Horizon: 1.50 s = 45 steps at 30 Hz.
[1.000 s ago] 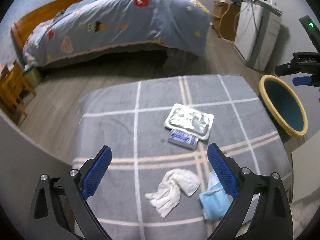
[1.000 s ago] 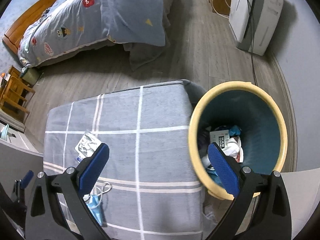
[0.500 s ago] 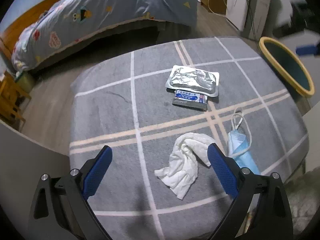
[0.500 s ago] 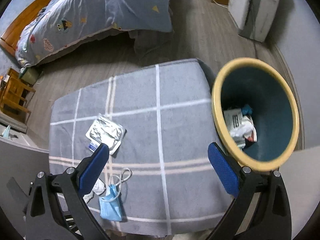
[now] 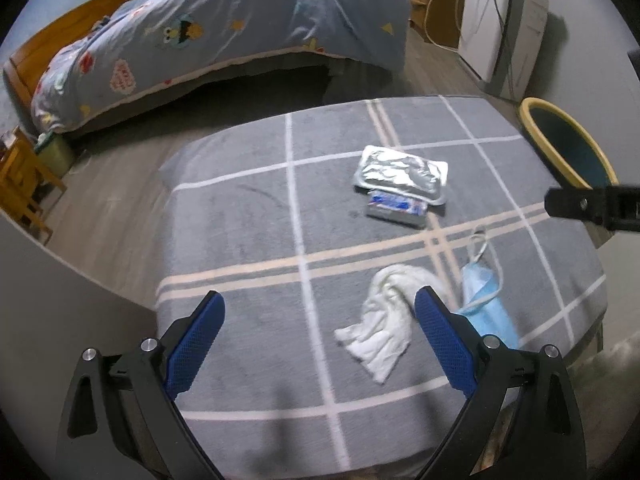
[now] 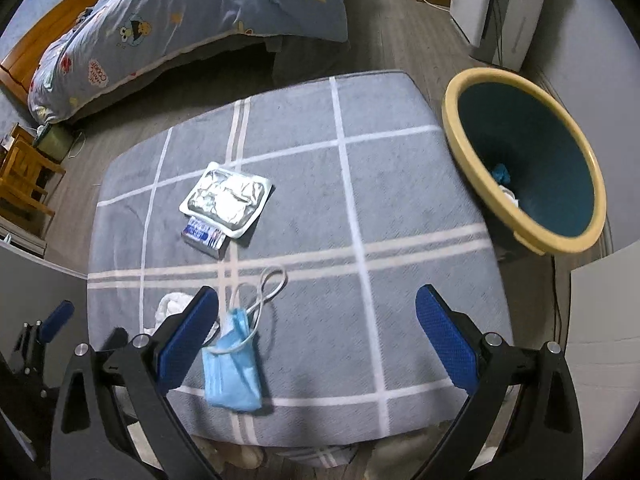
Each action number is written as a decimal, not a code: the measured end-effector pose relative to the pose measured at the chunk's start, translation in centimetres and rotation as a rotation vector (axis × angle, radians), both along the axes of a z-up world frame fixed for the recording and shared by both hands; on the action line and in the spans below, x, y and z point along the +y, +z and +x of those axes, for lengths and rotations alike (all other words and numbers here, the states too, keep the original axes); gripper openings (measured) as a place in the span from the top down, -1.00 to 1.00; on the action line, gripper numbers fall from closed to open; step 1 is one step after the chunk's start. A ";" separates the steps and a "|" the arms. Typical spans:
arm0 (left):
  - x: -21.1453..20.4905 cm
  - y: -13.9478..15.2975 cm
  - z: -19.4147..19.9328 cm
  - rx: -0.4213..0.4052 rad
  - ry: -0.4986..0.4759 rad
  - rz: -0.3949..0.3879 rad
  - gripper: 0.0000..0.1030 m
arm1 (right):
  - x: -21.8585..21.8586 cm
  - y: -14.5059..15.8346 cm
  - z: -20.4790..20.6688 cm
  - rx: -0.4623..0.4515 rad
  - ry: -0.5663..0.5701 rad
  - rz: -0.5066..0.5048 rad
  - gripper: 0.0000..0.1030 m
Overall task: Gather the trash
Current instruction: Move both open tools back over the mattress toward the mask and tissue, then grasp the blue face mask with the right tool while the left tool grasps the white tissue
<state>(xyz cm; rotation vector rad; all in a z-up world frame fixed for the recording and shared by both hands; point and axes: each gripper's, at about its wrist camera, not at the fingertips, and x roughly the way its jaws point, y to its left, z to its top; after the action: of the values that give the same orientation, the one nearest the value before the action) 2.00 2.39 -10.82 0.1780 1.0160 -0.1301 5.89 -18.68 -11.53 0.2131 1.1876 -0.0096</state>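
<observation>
Both wrist views look down from above, sharing the grey checked cloth [image 5: 248, 240].

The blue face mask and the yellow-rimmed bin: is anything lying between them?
No. In the right wrist view, only bare grey checked cloth stretches from the face mask to the bin beside the table.

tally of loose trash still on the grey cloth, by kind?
Silver foil pouch: 1
Small blue-and-white printed packet, partly under the pouch: 1
Crumpled white tissue: 1
Light blue face mask with white ear loops: 1
Total: 4
</observation>
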 end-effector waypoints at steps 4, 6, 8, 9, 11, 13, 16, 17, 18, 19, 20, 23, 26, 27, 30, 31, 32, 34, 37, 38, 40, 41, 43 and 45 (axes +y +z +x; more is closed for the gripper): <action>2.1 0.2 -0.3 -0.003 0.031 -0.003 -0.85 | 2.1 -1.6 -0.9 0.040 0.021 0.005 -0.88; 2.9 0.3 -0.4 -0.003 0.050 -0.019 -0.85 | 3.1 -2.1 -1.1 0.048 0.045 0.009 -0.83; 3.6 0.4 -0.4 -0.005 0.066 -0.037 -0.85 | 4.8 -2.8 -1.1 0.067 0.091 0.003 -0.58; 3.9 0.5 -0.4 -0.005 0.067 -0.041 -0.85 | 5.4 -3.1 -1.0 0.075 0.107 0.000 -0.51; 4.2 0.5 -0.5 -0.010 0.065 -0.047 -0.85 | 6.7 -4.1 -0.9 0.115 0.151 0.011 -0.12; 4.4 0.5 -0.5 -0.009 0.064 -0.051 -0.85 | 7.0 -4.9 -0.8 0.153 0.160 0.023 0.28; 4.5 0.4 -0.4 -0.006 0.062 -0.055 -0.85 | 6.8 -5.2 -0.5 0.180 0.141 0.050 0.69; 4.5 0.4 -0.3 -0.006 0.059 -0.059 -0.85 | 6.5 -4.6 -0.3 0.169 0.131 0.046 0.75; 4.5 0.4 -0.3 -0.005 0.058 -0.061 -0.85 | 6.2 -4.2 -0.2 0.162 0.126 0.042 0.77; 4.4 0.4 -0.2 -0.004 0.052 -0.066 -0.85 | 6.0 -3.6 0.0 0.153 0.123 0.037 0.79; 4.2 0.4 -0.1 -0.002 0.047 -0.069 -0.85 | 6.0 -3.6 0.0 0.153 0.123 0.037 0.79; 3.4 0.3 0.2 0.004 0.024 -0.077 -0.85 | 4.8 -1.3 1.3 0.141 0.128 0.017 0.79; 2.2 0.0 0.5 0.011 -0.003 -0.084 -0.84 | 3.1 2.4 2.9 0.085 0.186 -0.038 0.79; 1.8 -0.2 0.6 0.016 -0.010 -0.086 -0.84 | 2.6 3.6 3.2 0.053 0.217 -0.087 0.79; 0.8 -1.0 0.8 0.033 -0.020 -0.087 -0.84 | 0.9 5.8 3.9 -0.013 0.261 -0.145 0.79; 0.5 -1.4 0.9 0.042 -0.018 -0.095 -0.83 | 0.2 6.3 4.2 -0.030 0.270 -0.158 0.79; 0.1 -1.8 1.0 0.052 -0.015 -0.104 -0.83 | -0.4 6.6 4.3 -0.058 0.284 -0.189 0.79; -0.6 -2.5 1.0 0.062 -0.002 -0.116 -0.83 | -1.2 6.3 4.6 -0.078 0.293 -0.204 0.79; -2.0 -3.6 0.9 0.078 0.001 -0.120 -0.81 | -2.2 5.3 5.3 -0.042 0.277 -0.131 0.79; -2.4 -3.9 0.8 0.079 -0.001 -0.115 -0.76 | -2.5 5.3 5.5 -0.044 0.279 -0.117 0.79; -3.1 -4.6 0.9 0.087 -0.002 -0.100 -0.65 | -2.6 5.2 5.8 -0.046 0.294 -0.117 0.79; -3.3 -4.7 0.9 0.086 -0.002 -0.090 -0.62 | -2.6 5.1 5.9 -0.041 0.297 -0.108 0.79; -3.7 -5.1 1.1 0.081 -0.008 -0.061 -0.58 | -2.6 4.7 6.1 -0.025 0.297 -0.077 0.79; -3.8 -5.5 1.3 0.091 -0.015 -0.054 -0.50 | -2.6 4.4 6.3 -0.016 0.308 -0.059 0.79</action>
<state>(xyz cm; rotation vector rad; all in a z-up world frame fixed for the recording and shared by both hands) 3.32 -1.37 -16.29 0.1315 1.1011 -0.1801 12.19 -21.26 -7.11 -0.0232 1.1920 0.2259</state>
